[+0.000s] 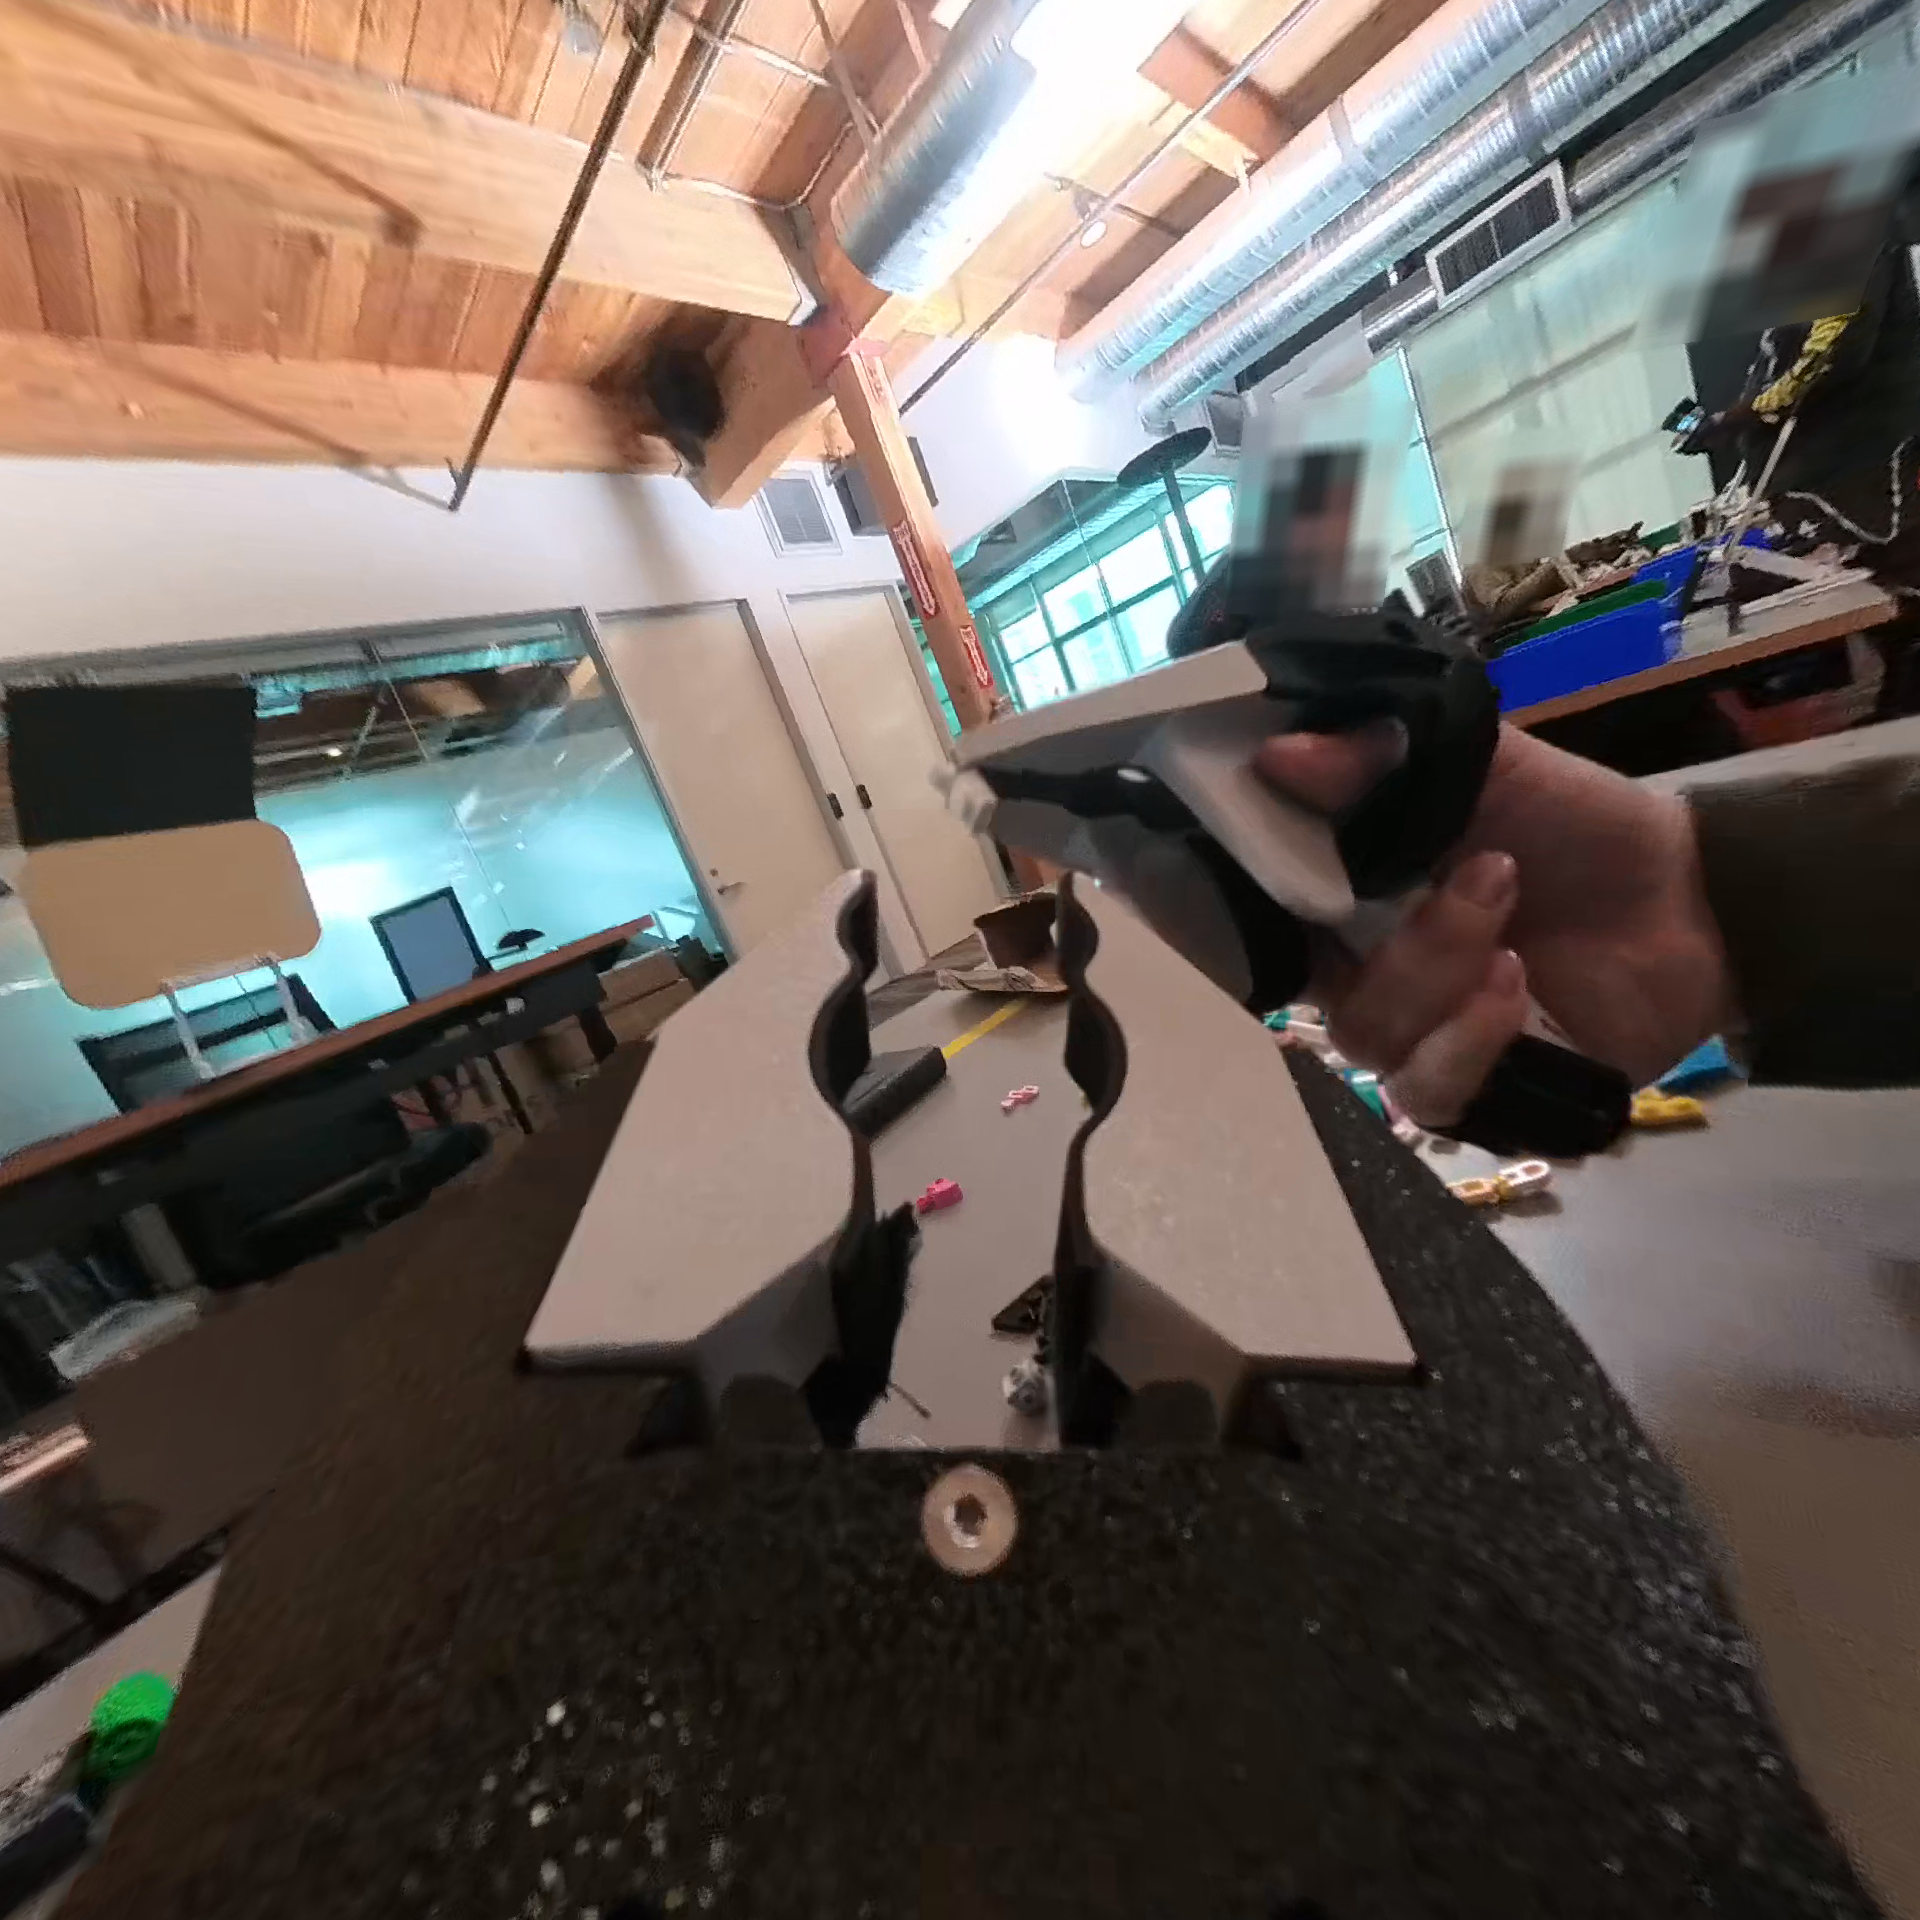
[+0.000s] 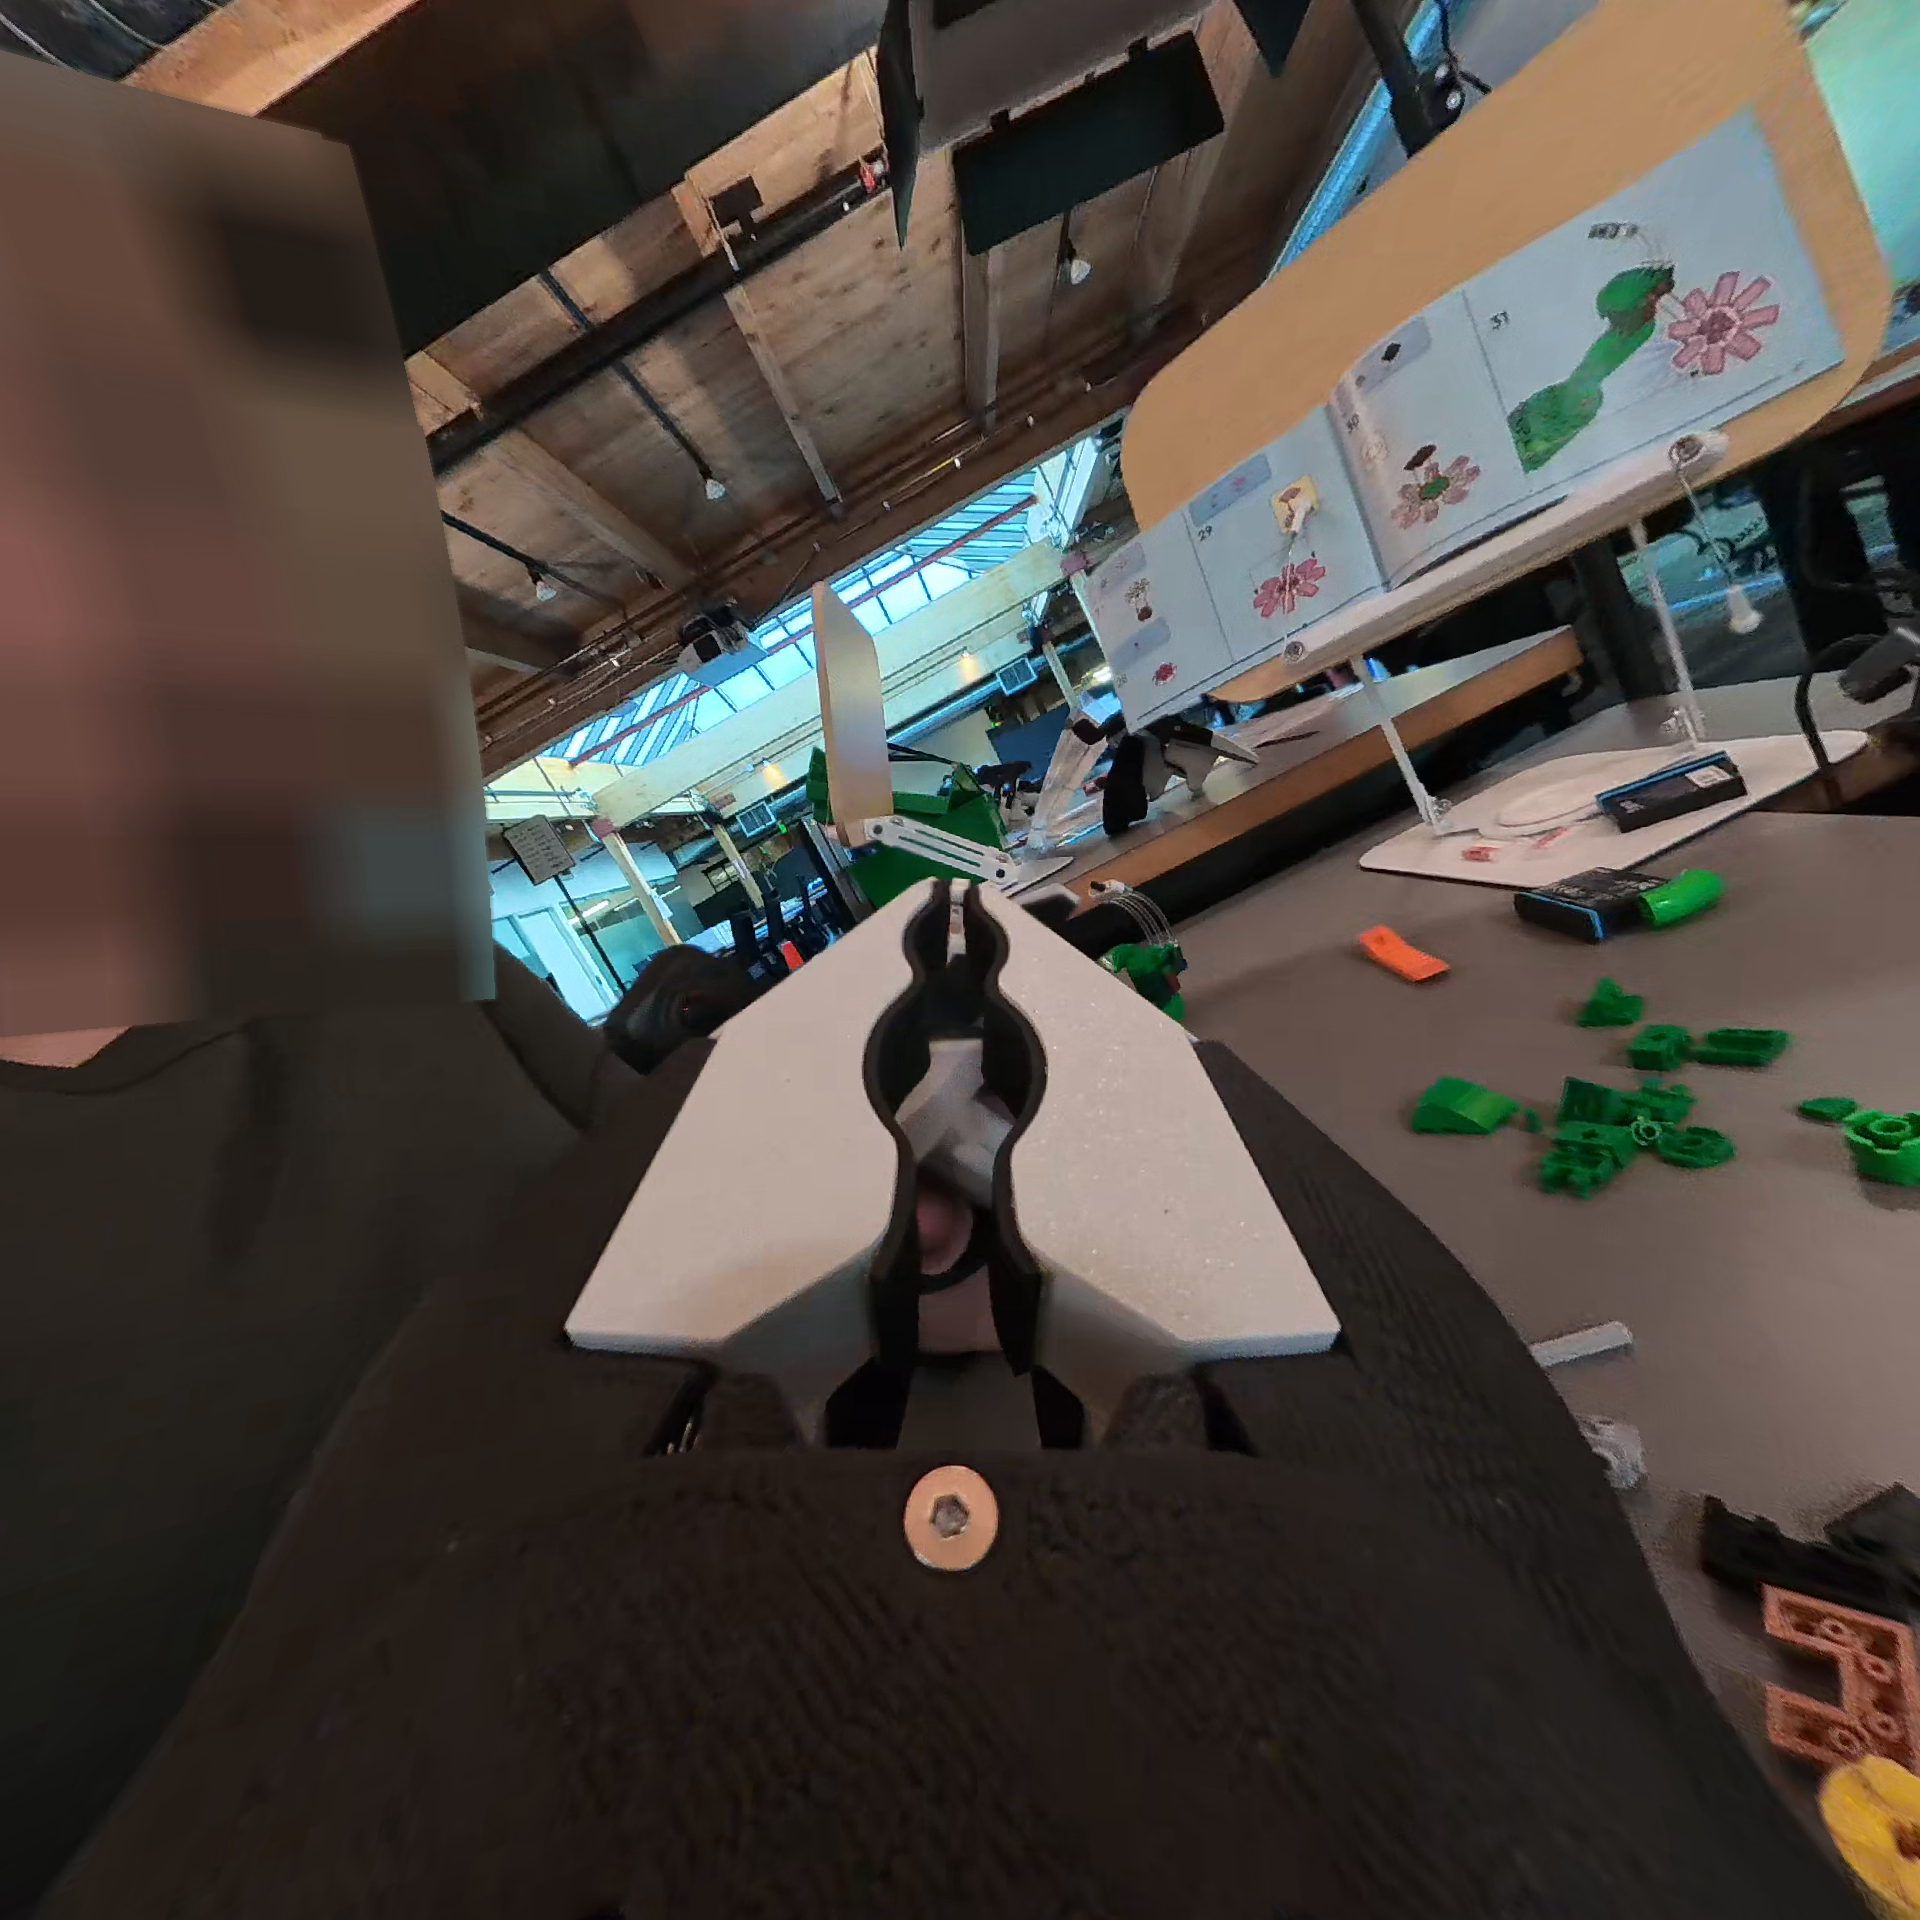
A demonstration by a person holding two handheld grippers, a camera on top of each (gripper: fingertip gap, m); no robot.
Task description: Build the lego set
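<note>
My left gripper [image 1: 966, 904] is open and empty, raised and tilted above the grey table [image 1: 1714, 1299]. My right gripper [image 2: 957, 902] is nearly shut, and in the left wrist view its tip [image 1: 961, 795] pinches a small pale piece, held by a hand [image 1: 1538, 914] just above and right of the left fingertips. Loose pink pieces [image 1: 940, 1195] lie on the table beyond the left fingers. Several green Lego pieces [image 2: 1621, 1122] lie scattered right of my right gripper. An open instruction booklet [image 2: 1507, 436] stands on a clear holder.
A black box [image 1: 894, 1086] lies ahead of the left fingers. An orange piece [image 2: 1403, 954], a green curved tube [image 2: 1678, 896], black pieces [image 2: 1808, 1548], a brown plate [image 2: 1839, 1683] and a yellow piece [image 2: 1870, 1808] lie on the table. The person's dark-sleeved body fills the left. Only a small space, under 4 cm, lies between the two pairs of fingers.
</note>
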